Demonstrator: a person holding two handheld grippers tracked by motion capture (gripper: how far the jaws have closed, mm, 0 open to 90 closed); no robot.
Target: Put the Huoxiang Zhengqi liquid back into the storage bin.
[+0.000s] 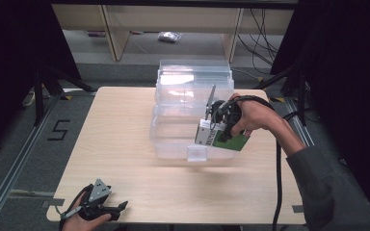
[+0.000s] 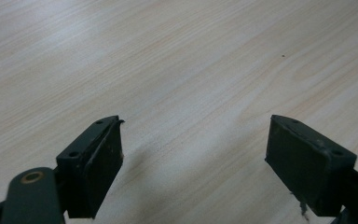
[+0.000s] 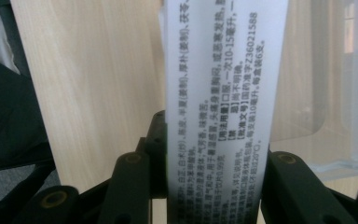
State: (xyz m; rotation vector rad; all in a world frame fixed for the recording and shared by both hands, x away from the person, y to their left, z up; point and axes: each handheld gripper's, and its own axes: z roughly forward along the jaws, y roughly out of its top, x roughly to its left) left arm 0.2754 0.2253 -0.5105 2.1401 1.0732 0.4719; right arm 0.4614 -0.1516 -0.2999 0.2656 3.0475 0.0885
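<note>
— Where are the person's hands?

— The right hand (image 1: 250,115) reaches in from about four o'clock, wrist bent, holding the right gripper (image 1: 211,132) at the near right corner of the clear plastic bin (image 1: 192,103) at mid-table. The left hand (image 1: 89,219) lies low at the seven o'clock corner of the wooden table (image 1: 125,144), its left gripper (image 1: 120,207) lying nearly flat and pointing toward three o'clock.

— Jaws?

— In the left gripper view the left gripper (image 2: 193,163) has its jaws spread wide over bare tabletop (image 2: 177,60), with nothing between them. The right gripper (image 3: 209,186) is clamped on a white and green medicine box (image 1: 217,137).

— How does the box lie?

— In the right gripper view the medicine box (image 3: 223,93) runs straight out from the jaws, long axis in line with them, a white printed face toward the camera. From above, that axis runs roughly from four o'clock to ten. Its far end is cut off in the right gripper view; the small print is blurred near the jaws.

— Inside the bin?

— Can't tell; it's at the near wall.
</note>
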